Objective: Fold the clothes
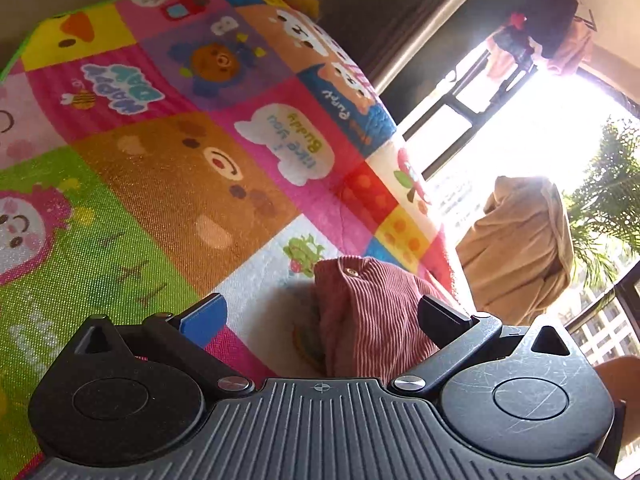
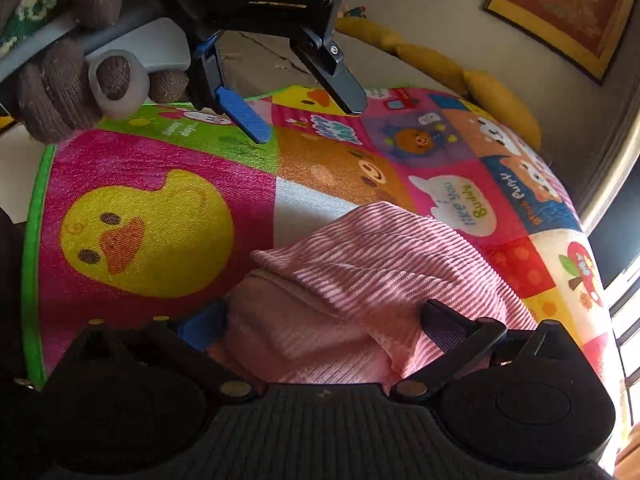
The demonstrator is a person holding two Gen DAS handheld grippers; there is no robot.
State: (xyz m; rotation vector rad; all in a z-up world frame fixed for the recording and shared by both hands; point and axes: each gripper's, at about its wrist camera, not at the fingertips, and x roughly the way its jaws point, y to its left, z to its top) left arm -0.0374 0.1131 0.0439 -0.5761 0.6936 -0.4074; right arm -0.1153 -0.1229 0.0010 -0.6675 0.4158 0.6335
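A pink ribbed garment [image 2: 360, 280] lies bunched on the colourful cartoon play mat [image 2: 160, 168] toward its window-side edge, the right gripper [image 2: 324, 324] spread wide just over the cloth without pinching it, while the left gripper [image 2: 310, 126], held in a knit-gloved hand [image 2: 60, 80], hangs wide apart above the mat's far edge.

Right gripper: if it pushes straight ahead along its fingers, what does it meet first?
The pink ribbed garment. It already bunches between the open fingers of the right gripper, so contact looks immediate. Beyond it lies the colourful play mat. Depth is hard to judge in the fisheye view.
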